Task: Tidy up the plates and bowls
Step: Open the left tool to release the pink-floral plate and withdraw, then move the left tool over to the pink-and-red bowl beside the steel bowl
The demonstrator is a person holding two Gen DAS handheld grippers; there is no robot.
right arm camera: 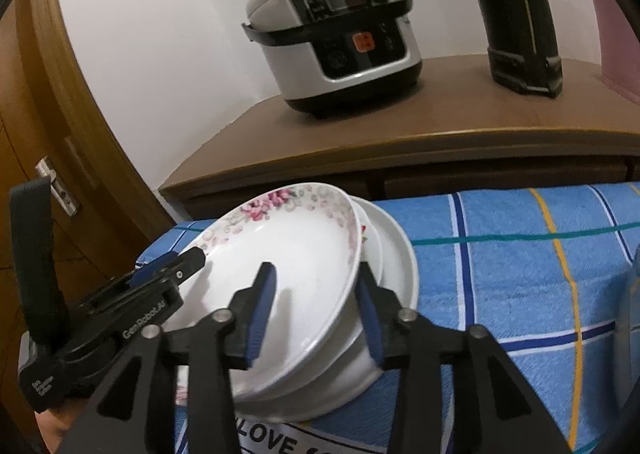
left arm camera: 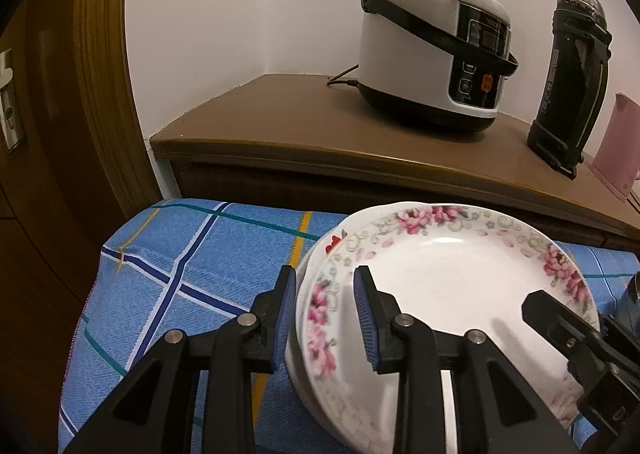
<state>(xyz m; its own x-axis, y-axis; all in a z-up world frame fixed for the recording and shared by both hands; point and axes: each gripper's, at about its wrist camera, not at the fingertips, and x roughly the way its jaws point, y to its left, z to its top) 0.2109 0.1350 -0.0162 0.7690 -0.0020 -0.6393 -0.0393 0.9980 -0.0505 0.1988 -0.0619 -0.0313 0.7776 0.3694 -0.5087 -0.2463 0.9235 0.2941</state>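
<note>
The floral plate (left arm camera: 448, 274) is seen at lower centre, topping a stack of plates (right arm camera: 394, 254) on the checked cloth (left arm camera: 192, 254). Its rim is straddled by both the left gripper (left arm camera: 326, 314) and the right gripper (right arm camera: 316, 306), jaws apart, seemingly not pressing. Glazed china is stiff, slippery and breakable; the rim is best pinched.

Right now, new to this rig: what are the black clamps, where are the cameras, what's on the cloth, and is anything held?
There is no robot. A person holds a two-finger gripper in each hand, and a fisheye camera on each looks along its fingers. One picture comes from the left gripper, the other from the right gripper. On the cloth a floral plate tops some white plates. Both grippers straddle the plates' rims from opposite sides. The right jaws are open. Whether the left pads press, I cannot tell. Behind, a cabinet carries a cooker.
</note>
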